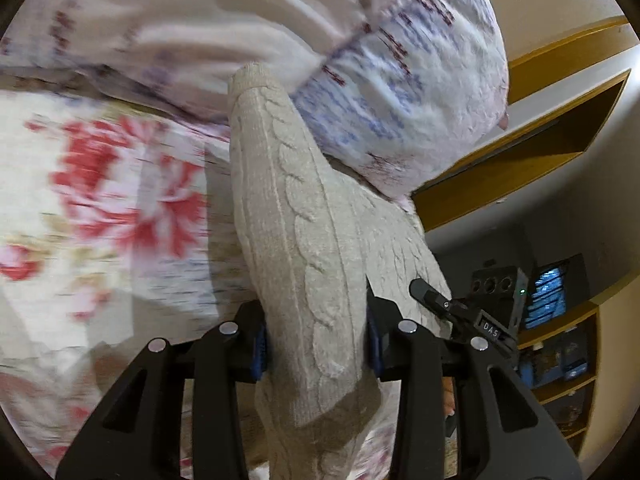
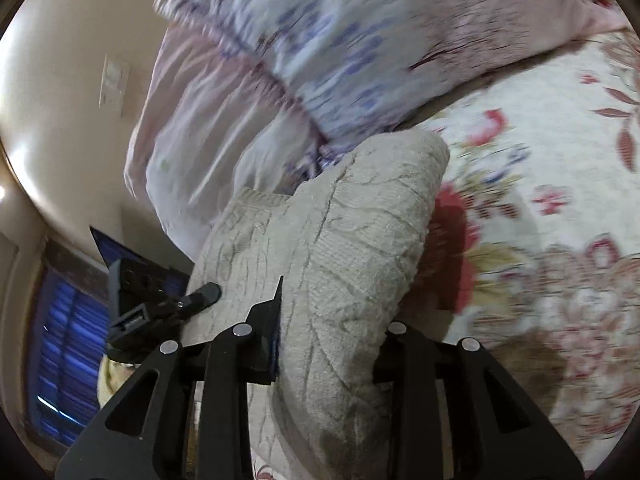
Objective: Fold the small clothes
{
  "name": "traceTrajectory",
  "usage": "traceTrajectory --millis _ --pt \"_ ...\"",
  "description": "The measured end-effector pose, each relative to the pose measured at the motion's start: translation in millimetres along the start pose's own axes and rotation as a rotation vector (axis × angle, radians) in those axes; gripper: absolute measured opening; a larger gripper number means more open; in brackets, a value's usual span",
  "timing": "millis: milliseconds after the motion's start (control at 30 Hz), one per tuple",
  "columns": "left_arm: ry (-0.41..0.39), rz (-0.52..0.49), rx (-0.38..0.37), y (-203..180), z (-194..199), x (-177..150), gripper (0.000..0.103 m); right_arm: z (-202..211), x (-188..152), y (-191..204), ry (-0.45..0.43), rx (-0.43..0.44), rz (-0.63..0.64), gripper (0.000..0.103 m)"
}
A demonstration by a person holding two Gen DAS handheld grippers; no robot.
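Note:
A beige cable-knit sweater hangs lifted above a floral bedsheet. My left gripper is shut on a fold of it, with the knit bunched between the blue pads. My right gripper is shut on another part of the same sweater, which drapes over and hides its right finger. The other gripper shows in each view: the right one beside the sweater, the left one at the left. Both views are motion-blurred.
A blue-and-pink patterned pillow lies behind the sweater, also in the right wrist view. The floral bedsheet spreads on the right there. Wooden shelves and a beige wall stand beyond the bed.

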State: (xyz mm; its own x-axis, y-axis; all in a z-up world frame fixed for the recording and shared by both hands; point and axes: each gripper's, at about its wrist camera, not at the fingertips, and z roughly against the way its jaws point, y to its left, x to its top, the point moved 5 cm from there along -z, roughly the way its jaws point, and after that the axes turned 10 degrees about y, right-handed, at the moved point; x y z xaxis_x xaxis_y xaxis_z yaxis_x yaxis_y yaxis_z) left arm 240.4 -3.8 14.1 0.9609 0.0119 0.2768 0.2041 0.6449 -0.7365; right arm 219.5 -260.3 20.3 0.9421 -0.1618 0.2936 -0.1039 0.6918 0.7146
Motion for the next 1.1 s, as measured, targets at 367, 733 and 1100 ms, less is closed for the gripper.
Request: traceTrajectory --millis 367,733,1100 --pt "-0.037 0.072 0.121 63.4 6.3 -1.2 0.056 -55.5 -4.4 -10.4 0.073 -0.132 -0.091 0.045" --pt "-0.243 -0.192 0.434 22.6 49.3 -16.7 0.065 -21.2 8.5 -23.3 -0.022 -0.092 -0.13 0.052" --pt "-0.145 -0.256 0.632 26.8 25.3 -17.6 0.066 -38.0 25.5 -11.7 -0.063 -0.386 0.034 0.01"
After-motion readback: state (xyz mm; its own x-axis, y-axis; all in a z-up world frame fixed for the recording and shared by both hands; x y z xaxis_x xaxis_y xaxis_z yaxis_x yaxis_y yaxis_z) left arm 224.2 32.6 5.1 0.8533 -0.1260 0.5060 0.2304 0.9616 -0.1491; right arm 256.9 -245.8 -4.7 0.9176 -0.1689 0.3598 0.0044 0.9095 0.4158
